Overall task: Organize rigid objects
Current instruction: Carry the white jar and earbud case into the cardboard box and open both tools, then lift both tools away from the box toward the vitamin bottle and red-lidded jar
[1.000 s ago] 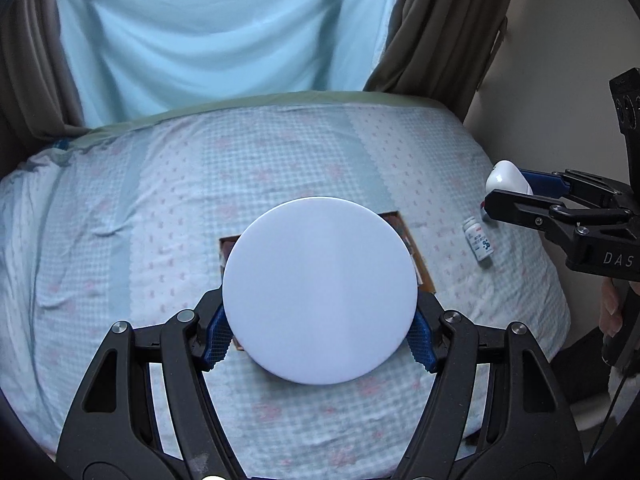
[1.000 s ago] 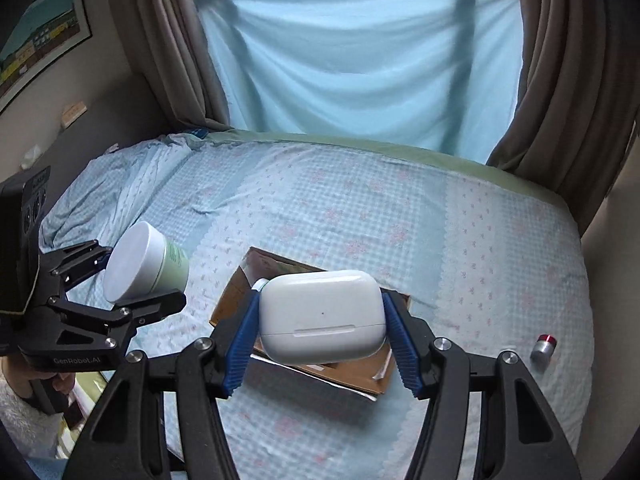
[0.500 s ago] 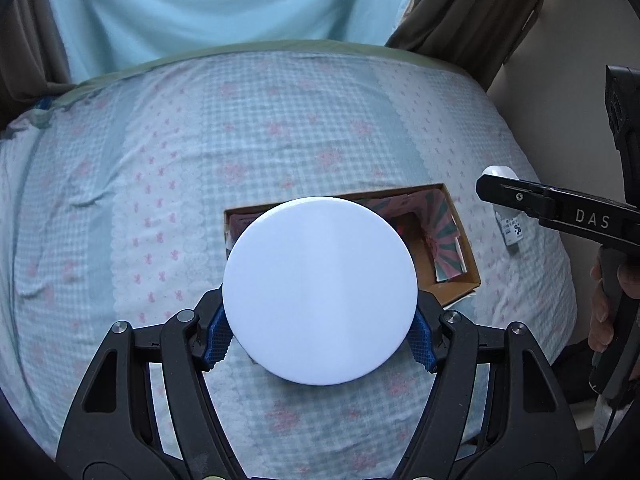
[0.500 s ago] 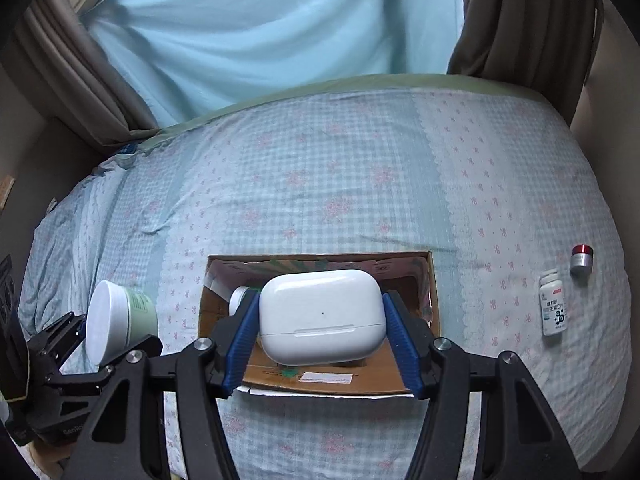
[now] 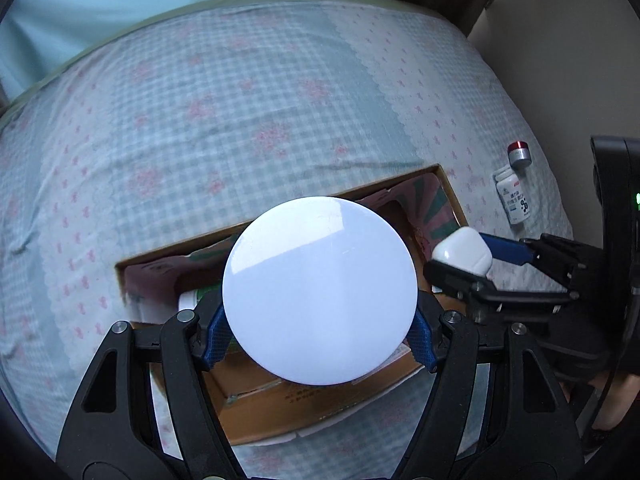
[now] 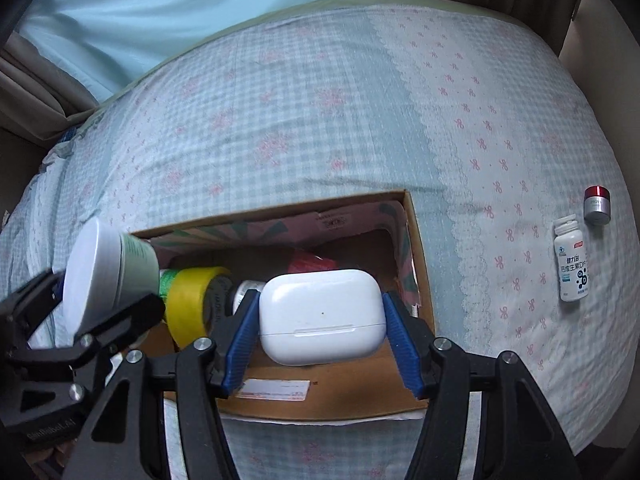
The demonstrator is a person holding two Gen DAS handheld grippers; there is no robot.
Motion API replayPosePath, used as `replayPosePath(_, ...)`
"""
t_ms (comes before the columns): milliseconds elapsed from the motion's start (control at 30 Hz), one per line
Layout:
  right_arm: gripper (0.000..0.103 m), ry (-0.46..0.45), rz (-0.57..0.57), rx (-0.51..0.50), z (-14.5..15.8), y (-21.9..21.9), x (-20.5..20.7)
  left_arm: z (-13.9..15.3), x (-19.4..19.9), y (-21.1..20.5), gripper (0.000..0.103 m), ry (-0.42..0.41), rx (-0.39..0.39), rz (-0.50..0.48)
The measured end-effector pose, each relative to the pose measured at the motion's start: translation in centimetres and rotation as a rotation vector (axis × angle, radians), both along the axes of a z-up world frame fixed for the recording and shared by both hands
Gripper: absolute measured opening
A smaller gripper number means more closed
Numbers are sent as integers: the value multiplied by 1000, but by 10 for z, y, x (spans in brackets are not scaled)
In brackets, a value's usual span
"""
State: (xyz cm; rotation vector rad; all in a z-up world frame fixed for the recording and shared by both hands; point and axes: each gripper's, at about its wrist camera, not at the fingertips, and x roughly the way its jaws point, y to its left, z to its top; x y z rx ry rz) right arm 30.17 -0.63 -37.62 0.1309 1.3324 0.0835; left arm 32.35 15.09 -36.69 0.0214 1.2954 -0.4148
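My left gripper (image 5: 318, 334) is shut on a round white-lidded jar (image 5: 319, 290) and holds it over the open cardboard box (image 5: 448, 190). The jar's green side shows in the right wrist view (image 6: 138, 262). My right gripper (image 6: 322, 330) is shut on a white earbuds case (image 6: 322, 318) over the right half of the box (image 6: 418, 248). The case also shows in the left wrist view (image 5: 462, 250). Inside the box lie a yellow tape roll (image 6: 192, 300) and a red item (image 6: 310, 266).
The box sits on a bed with a blue checked cover (image 6: 320, 112). A white pill bottle (image 6: 570, 264) and a small silver jar with a red cap (image 6: 598, 205) lie on the bed to the right of the box. Curtains hang behind the bed.
Both grippers have moved forward and down toward the box, which now looks much larger. The right gripper with the case has come in close beside the left one.
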Motion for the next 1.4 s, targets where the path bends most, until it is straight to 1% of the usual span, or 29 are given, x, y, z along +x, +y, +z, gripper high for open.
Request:
replayPosePath(100,57,30,57,-26,-17,0,-9,-14,7,-7,68,44,-1,-3)
replayPosePath(200,57,72,100,-21,-32,4,-18,-23,10,-14,68,69,10,-11)
replayPosePath(333,57,100,115,-15,-44,7,-25,-27,12,-19,68,80,26,-16)
replayPosePath(433,57,102,117,-11,-47,6,-25,-28,16,-19,69,86,70,3)
replayPosePath(467,57,102,117,-12,-48,6,-24,-28,16,-18,77,93,73,5)
replayPosePath(500,57,108,117,-12,-49,6,-23,-26,17,-17,103,91,60,6)
replayPosePath(533,57,117,116,-8,-51,6,-22,-23,17,-15,103,69,68,17)
replayPosePath(567,67,123,115,-4,-53,5,-22,-20,17,-13,103,57,65,18)
replayPosePath(600,92,113,107,11,-53,4,-22,-18,18,-11,103,57,52,19)
replayPosePath(633,103,91,99,24,-52,2,-23,-16,18,-8,103,54,53,26)
replayPosePath(733,103,52,120,9,-48,1,-26,-11,17,1,103,49,61,48)
replayPosePath(867,103,47,127,18,-46,-4,-29,-2,13,13,103,44,57,85)
replayPosePath(1000,103,26,120,22,-36,-9,-34,13,6,20,103,21,62,107)
replayPosePath(1100,103,12,120,24,-27,-10,-37,29,-3,23,103,-7,66,113)
replayPosePath(1233,103,-14,113,-3,-8,-9,-45,53,-19,27,103,-43,69,125)
replayPosePath(1400,103,-42,103,-10,20,-5,-59,88,-46,32,103,-105,70,135)
